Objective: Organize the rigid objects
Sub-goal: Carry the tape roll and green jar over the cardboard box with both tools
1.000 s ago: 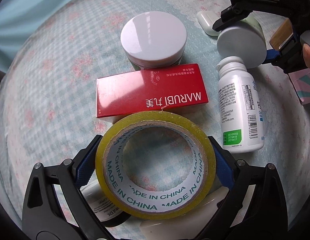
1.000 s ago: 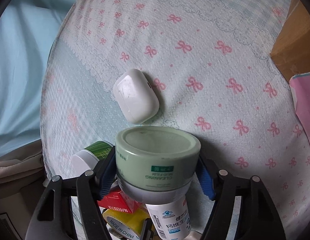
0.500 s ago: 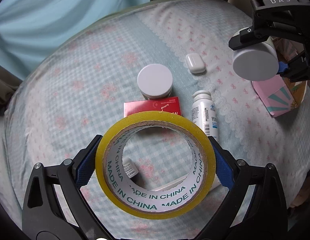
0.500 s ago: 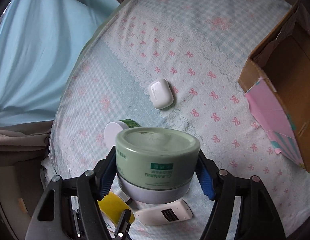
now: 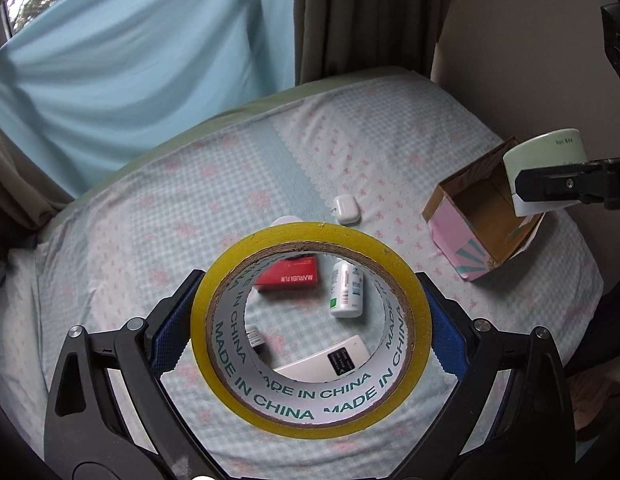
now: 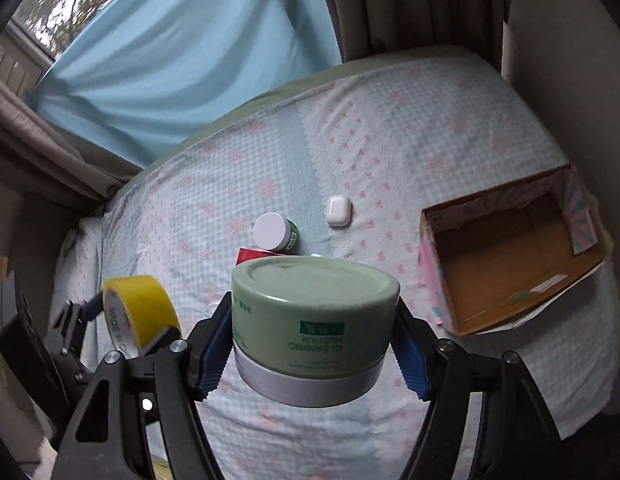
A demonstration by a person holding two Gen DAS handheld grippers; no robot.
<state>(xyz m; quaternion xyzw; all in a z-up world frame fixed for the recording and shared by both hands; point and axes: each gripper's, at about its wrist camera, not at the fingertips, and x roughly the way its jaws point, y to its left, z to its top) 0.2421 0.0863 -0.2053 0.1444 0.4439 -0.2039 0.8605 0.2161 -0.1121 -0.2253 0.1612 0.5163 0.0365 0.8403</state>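
The left gripper (image 5: 310, 308) pinches the yellow tape roll (image 5: 310, 408) low in the frame. The right gripper (image 6: 313, 344) pinches the green jar (image 6: 315, 304). Both hang high over the bed (image 6: 489, 380), so a slip could drop them. Only the right view shows the whole open box (image 6: 509, 264) at right.

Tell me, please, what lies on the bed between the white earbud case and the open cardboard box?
Nothing: between the earbud case and the cardboard box only bare bow-print bedsheet shows, clearest in the right wrist view.
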